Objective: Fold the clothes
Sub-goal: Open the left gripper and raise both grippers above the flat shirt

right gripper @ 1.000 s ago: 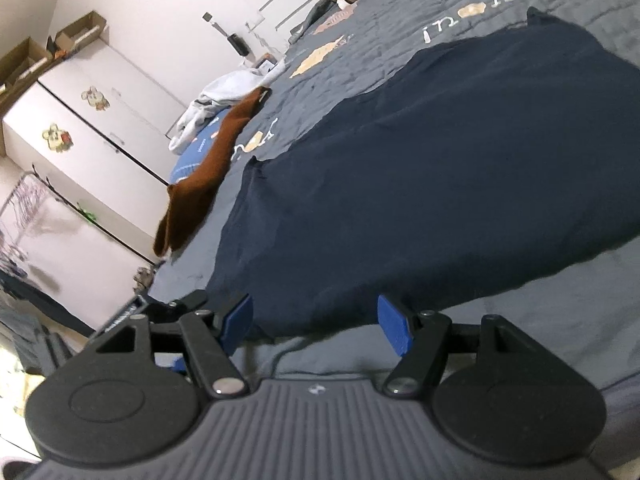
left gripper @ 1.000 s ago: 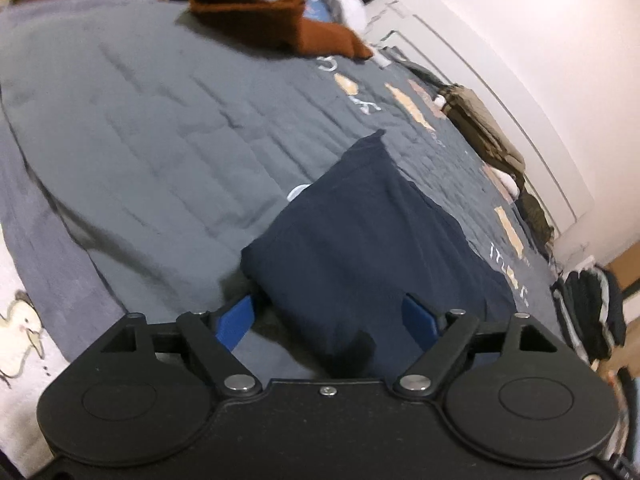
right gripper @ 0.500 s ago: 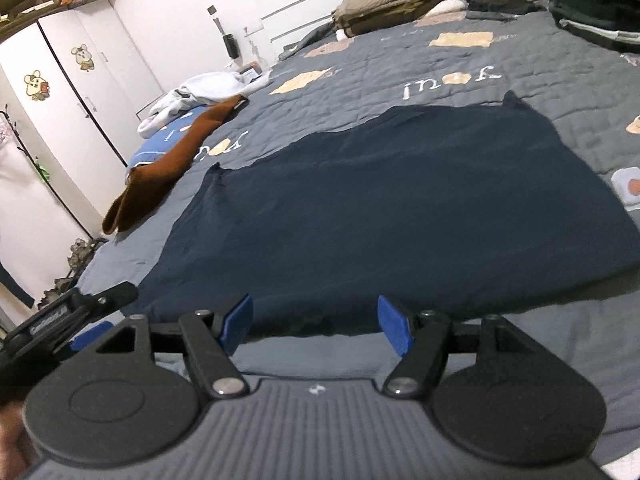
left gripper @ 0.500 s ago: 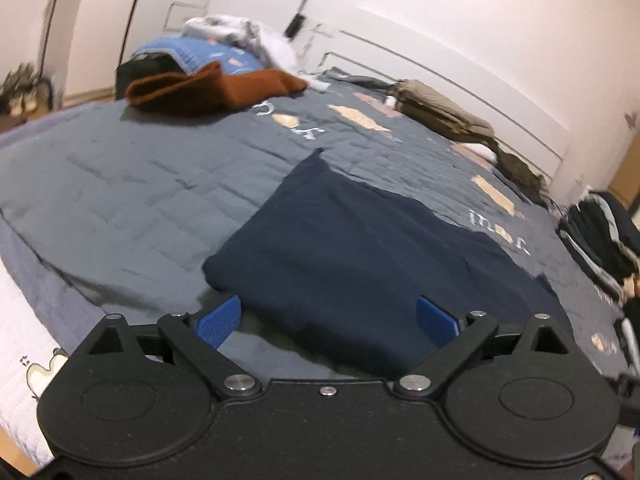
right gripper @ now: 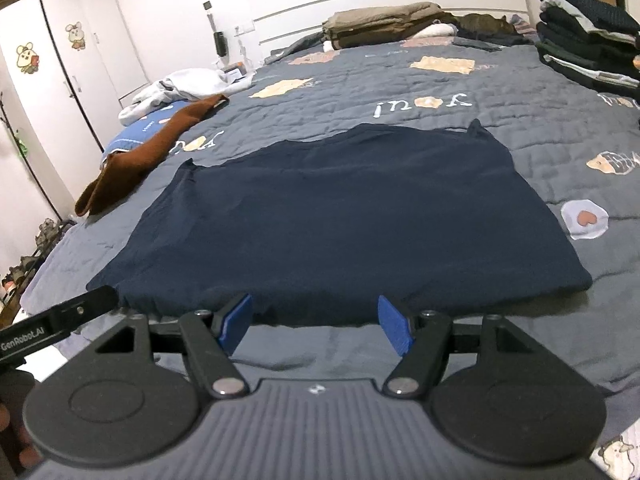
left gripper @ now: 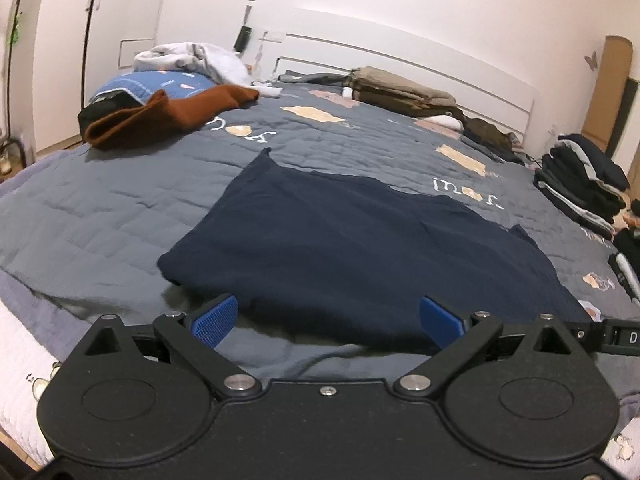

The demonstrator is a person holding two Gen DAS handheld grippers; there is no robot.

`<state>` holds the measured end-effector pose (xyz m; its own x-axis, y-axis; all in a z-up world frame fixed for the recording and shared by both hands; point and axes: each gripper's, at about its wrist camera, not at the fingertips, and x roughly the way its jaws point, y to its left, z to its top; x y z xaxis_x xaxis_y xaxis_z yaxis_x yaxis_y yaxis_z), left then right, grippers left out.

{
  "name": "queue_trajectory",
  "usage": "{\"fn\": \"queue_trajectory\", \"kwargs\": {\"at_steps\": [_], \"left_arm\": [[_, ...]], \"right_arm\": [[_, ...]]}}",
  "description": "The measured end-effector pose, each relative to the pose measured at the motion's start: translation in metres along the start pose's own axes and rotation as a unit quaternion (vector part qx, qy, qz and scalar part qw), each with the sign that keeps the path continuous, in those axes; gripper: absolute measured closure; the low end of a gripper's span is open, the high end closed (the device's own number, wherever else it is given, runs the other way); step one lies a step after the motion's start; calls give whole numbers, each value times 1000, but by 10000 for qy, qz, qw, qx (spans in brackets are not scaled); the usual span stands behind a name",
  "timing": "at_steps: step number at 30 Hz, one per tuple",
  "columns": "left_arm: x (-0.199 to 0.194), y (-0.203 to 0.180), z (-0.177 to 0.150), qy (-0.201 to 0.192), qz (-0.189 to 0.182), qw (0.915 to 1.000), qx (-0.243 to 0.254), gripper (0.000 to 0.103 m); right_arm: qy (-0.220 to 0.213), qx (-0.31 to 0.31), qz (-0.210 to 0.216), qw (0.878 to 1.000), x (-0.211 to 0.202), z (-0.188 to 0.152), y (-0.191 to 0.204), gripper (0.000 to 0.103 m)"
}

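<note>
Fingers on my left gripper (left gripper: pixel 326 322) stand spread wide, having just been opening, with nothing between the blue pads (left gripper: pixel 214 320); the near hem of the navy garment (left gripper: pixel 360 248) lies just past them on the grey quilt (left gripper: pixel 100 216). From this left view the garment lies flat, its long axis running from near left to far right, one pointed corner aimed toward the headboard. White stitched letters on the quilt (left gripper: pixel 466 192) look like "you" seen upside down, with a heart for the middle letter. A rust-brown garment (left gripper: pixel 168 114) lies well apart at the far left, and a stack of folded dark clothes (left gripper: pixel 580 184) sits at the right edge. In the right view, my right gripper (right gripper: pixel 316 324) also has its fingers apart and pinches nothing, the navy garment (right gripper: pixel 332 216) just beyond its tips, stretched broadly left to right. At the lower left I read "GenRobot.AI" on the other gripper's black bar (right gripper: pixel 60 320). The quilt's stitched word (right gripper: pixel 424 105) repeats here.
</note>
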<state>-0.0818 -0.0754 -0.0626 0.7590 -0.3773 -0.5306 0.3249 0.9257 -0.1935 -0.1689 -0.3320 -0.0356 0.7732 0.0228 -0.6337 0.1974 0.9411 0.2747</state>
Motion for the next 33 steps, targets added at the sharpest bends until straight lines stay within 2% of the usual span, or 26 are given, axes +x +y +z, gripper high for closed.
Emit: {"fn": "queue_trajectory", "kwargs": {"at_steps": [9,17,33], "left_arm": [[7,-32,-7,35,-139,9989,448,4],[11,-52,-11,85,-252,9978,601,4],[8,-77,-14,306,-203,9945,985,4]], "right_arm": [[-13,110,-128,9999,-6,-1,-16,34],[-40,148,-232,9996,-11,-3,-29,34],[162,66,-404,9990,-23,-4,-45,34]]}}
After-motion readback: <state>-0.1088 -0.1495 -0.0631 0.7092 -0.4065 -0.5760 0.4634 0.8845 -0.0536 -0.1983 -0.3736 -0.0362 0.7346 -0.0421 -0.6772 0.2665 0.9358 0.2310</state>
